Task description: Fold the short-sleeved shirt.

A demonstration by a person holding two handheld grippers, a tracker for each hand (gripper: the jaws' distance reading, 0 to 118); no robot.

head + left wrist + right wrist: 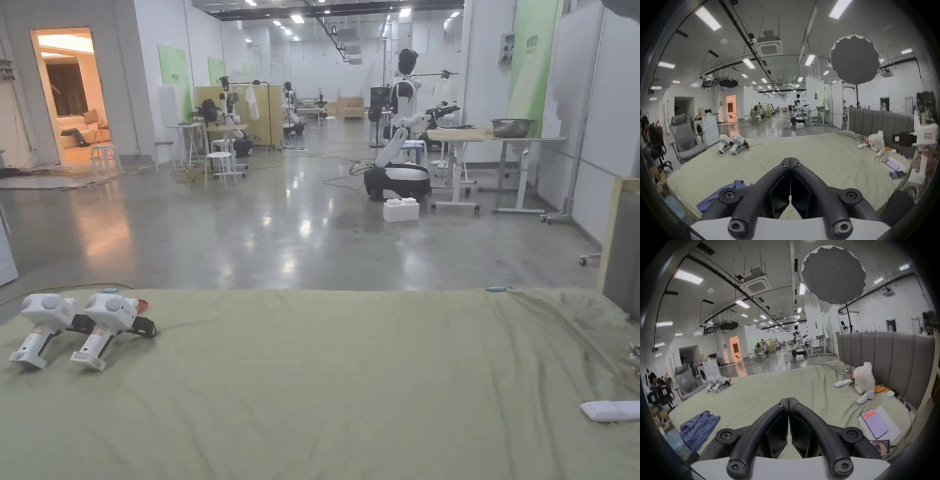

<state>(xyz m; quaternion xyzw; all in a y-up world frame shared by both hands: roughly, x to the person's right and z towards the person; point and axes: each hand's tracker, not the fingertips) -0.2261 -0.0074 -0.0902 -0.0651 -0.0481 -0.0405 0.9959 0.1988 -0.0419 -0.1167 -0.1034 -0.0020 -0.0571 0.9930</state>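
Bedsheet (350,387), pale green, covers a wide bed that serves as the work surface, with a large hall beyond it. The blue shirt (700,425) lies in a crumpled heap near the left front corner of the bed, not spread out and with no fold visible in it. In the left gripper view, part of it shows just behind that gripper's base. The left gripper (790,160) has its two black jaws pressed together with nothing between them, held above the sheet. The right gripper (788,400) is the same: jaws together, empty, pointing across the bed. Neither touches the shirt. Two spare white grippers (81,325) rest at the far left edge. A phone (875,424) lies at the right side. The folding appears not to have begun; picking up, flattening and folding all remain.
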